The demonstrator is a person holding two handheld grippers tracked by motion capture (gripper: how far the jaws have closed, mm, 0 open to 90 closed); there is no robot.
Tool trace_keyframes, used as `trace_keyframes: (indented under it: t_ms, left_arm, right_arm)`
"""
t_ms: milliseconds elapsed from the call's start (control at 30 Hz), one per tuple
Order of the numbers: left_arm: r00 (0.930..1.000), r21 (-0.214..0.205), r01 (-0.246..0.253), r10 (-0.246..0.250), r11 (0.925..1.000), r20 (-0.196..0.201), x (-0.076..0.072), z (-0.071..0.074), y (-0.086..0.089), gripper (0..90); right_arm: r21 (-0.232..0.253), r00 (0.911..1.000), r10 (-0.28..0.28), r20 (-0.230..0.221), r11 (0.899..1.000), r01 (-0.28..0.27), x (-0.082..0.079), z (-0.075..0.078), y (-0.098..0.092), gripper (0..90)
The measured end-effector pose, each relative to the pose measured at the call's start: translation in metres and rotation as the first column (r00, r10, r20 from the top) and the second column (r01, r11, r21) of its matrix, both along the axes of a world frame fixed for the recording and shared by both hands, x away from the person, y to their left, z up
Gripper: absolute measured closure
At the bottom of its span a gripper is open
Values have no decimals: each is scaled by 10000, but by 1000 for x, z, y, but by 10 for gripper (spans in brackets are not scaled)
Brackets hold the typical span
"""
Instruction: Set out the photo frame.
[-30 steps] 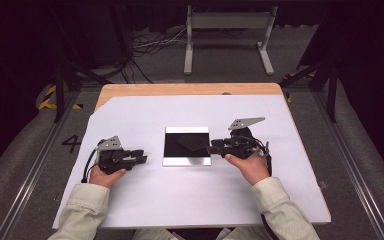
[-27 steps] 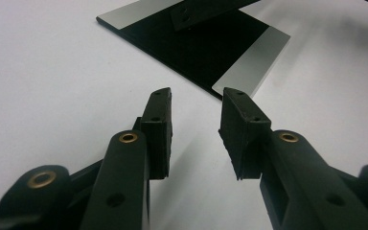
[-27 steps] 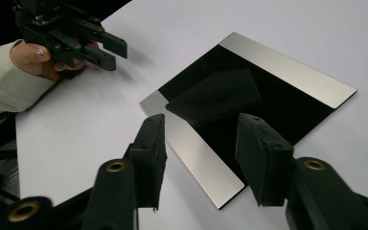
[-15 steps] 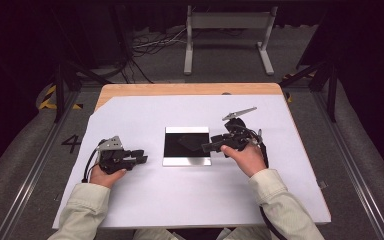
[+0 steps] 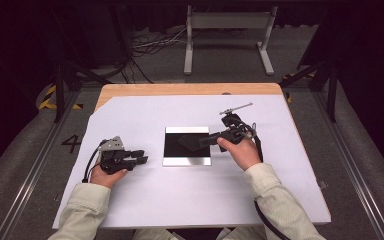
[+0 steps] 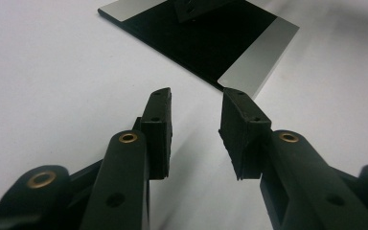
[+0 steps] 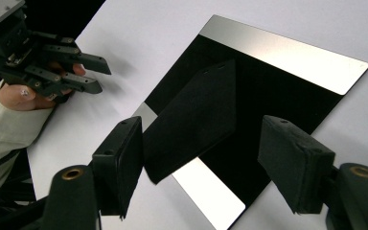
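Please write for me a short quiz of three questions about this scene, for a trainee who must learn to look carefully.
1. True or false: the left gripper holds the black slab.
2. The mirror plate lies on: A) bare wood, B) the white sheet, C) the floor.
3. What is between the jaws of the right gripper?

Key
1. False: its jaws stand apart with nothing between them.
2. B.
3. The black slab. The jaws have just been opening; the slab leans near one pad over the plate and is not clamped.
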State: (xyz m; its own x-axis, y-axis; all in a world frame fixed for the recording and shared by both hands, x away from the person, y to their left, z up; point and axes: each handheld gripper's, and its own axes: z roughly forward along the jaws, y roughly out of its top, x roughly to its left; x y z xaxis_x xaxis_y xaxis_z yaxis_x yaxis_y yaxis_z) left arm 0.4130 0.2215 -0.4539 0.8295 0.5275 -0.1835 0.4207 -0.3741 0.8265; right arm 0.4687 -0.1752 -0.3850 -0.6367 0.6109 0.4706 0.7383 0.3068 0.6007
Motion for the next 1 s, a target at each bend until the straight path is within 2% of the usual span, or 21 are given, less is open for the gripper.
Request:
trace_keyframes:
  t_ms: [300,700,1000]
  left_arm:
    - [10000,-46,19,-19,10000,-25,0,0,0,643]
    - [10000,-113,86,-86,9999,-11,0,0,0,640]
    - [9999,-120,104,-105,9999,-14,0,0,0,641]
  right_arm:
    - [74,9986,-431,-317,9990,434,6,-6,0,302]
    - [290,9966,-401,-719,9987,423,9,-16,8,287]
    - [726,9916,-261,-1266,9967,355,14,-23,13,315]
